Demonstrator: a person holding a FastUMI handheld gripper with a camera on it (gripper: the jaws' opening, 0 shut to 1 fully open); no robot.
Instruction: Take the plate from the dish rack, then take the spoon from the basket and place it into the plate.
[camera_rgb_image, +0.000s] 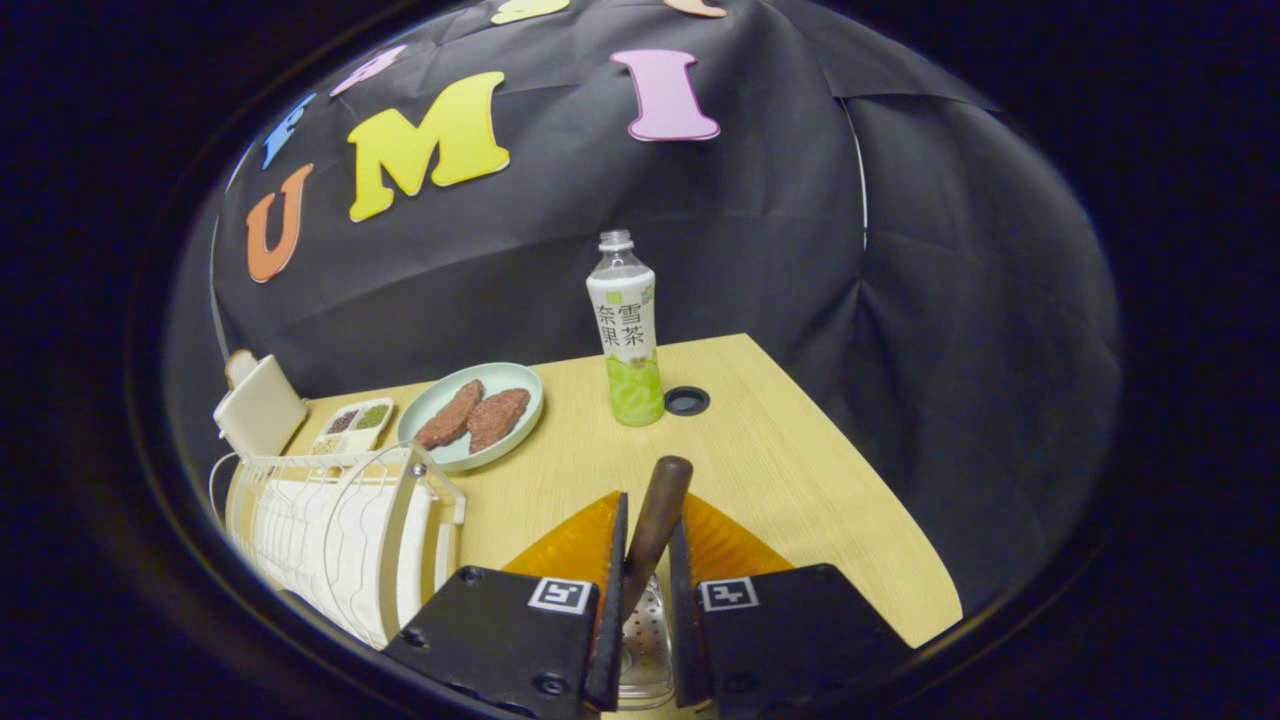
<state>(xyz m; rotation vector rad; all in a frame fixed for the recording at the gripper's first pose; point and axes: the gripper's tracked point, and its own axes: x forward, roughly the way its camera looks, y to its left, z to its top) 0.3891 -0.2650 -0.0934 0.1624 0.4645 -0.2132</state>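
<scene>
spoon (655, 520): only brown handle shows between fingers, bowl end hidden
basket (645, 640): mostly hidden behind gripper (647, 535), perforated bit visible
dish rack (340, 530): lower part cut off
small tray (355, 425): contents too small to tell

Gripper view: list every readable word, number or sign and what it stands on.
Bottle: a printed label, not quoted here; its fine print is too small to read.
Gripper, shut on the spoon handle: two square coded markers, no words.
Rack: no text.
</scene>
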